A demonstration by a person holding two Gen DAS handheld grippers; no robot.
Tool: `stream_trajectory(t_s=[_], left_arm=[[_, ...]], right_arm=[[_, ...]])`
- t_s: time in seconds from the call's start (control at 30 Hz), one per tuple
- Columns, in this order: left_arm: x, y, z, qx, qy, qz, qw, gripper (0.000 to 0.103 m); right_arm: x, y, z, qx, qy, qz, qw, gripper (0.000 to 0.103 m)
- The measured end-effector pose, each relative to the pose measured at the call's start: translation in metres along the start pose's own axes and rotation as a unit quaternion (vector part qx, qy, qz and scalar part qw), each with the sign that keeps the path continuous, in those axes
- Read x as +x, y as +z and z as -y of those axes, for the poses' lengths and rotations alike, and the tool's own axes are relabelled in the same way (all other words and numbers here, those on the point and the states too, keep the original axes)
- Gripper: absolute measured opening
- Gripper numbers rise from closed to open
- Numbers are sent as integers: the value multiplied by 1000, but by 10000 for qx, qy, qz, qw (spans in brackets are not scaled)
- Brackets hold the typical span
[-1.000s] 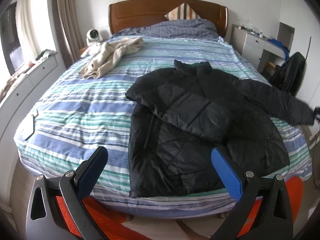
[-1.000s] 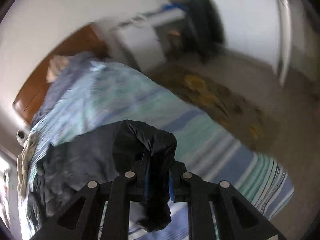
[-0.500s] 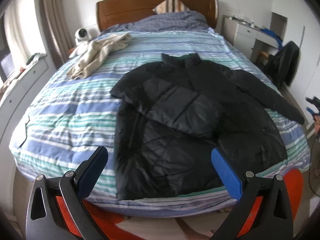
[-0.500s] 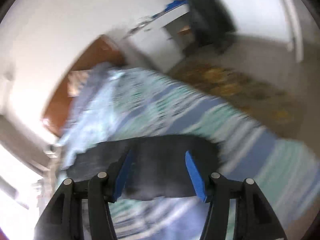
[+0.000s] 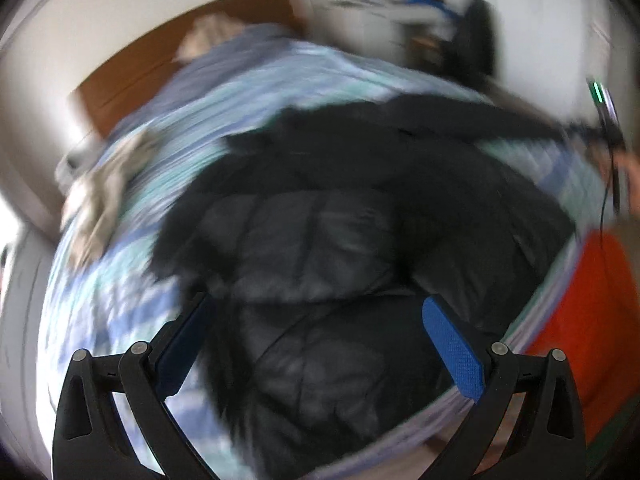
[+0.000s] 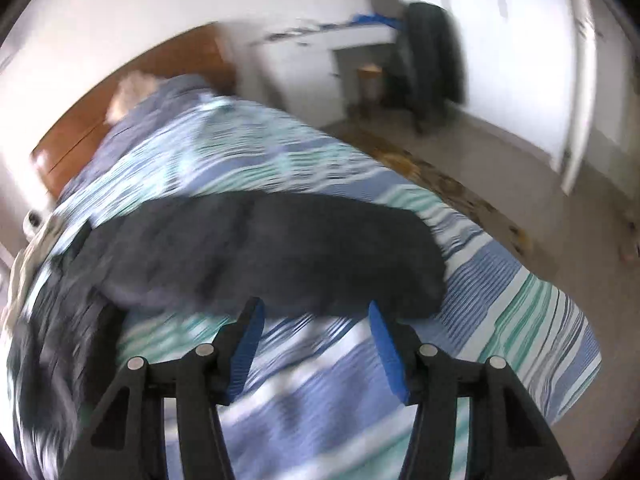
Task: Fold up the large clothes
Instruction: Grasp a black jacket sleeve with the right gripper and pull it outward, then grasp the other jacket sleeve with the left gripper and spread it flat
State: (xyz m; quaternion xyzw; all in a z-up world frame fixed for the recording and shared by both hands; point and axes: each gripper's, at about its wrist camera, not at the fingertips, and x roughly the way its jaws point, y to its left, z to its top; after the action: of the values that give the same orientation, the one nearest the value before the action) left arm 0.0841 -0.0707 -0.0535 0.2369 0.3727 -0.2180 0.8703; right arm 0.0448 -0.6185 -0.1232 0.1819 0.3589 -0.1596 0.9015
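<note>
A black puffer jacket (image 5: 340, 248) lies on the striped bed (image 5: 120, 304), one sleeve folded across its front. Its other sleeve (image 6: 280, 248) lies stretched out on the bedspread (image 6: 500, 320) toward the bed's side. My left gripper (image 5: 316, 328) is open and empty, close above the jacket's lower part. My right gripper (image 6: 316, 328) is open and empty just short of the sleeve's end; it also shows at the far right of the left wrist view (image 5: 608, 120). Both views are blurred by motion.
A beige garment (image 5: 108, 196) lies on the bed's far left. A wooden headboard (image 5: 160, 64) is at the back. A white desk (image 6: 320, 52) and a dark chair (image 6: 432, 60) stand beside the bed. An orange rug (image 5: 580, 328) lies at the bed's foot.
My right gripper let go of the sleeve, which now lies flat on the bed, and opened. My left gripper moved in close over the jacket and tilted.
</note>
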Motion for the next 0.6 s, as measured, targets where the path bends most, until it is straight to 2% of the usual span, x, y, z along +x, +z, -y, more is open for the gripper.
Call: stream_trajectory(t_s=[0.07,0.13,0.23,0.27,0.3,0.33,0.37,0.43,0.47,0.53,0.6], left_arm=[[28,9,19,517,-40,24,9987,103],[71,18,33,748,-256,-225,9966,103],[135,24,32,517,-317,-825,9947,103],[149,23,27,336,-386,-957,9941,100],[155,23,21,97,-551,-971,9937,93],[155,24,14,-154,-732,-905,9931,68],[149,25,7,-333,-724,-861,9931,38],[130,28,-7,-513,-573,-677,9947,29],[115,29,-20,-691,-552,-518,9947,28],[75,30,-61,-1136,-298,-124,9930,28],[34,24,-111,-1644,70,198,9862,28]], right_arm=[[-18,-14,-21,-102,260,3,9996,56],[-43,-30,-34,-92,519,58,9986,56],[-72,-54,-61,-179,904,179,9956,56],[-80,-61,-73,-265,1003,221,9944,56],[-88,-69,-86,-385,1083,265,9930,57],[-92,-74,-94,-491,1135,282,9919,57],[-98,-81,-108,-693,1204,318,9898,57],[-108,-91,-126,-959,1246,422,9867,57],[-113,-95,-137,-1107,1287,462,9844,57],[-120,-100,-151,-1244,1411,476,9810,57],[-124,-103,-165,-1367,1579,482,9768,57]])
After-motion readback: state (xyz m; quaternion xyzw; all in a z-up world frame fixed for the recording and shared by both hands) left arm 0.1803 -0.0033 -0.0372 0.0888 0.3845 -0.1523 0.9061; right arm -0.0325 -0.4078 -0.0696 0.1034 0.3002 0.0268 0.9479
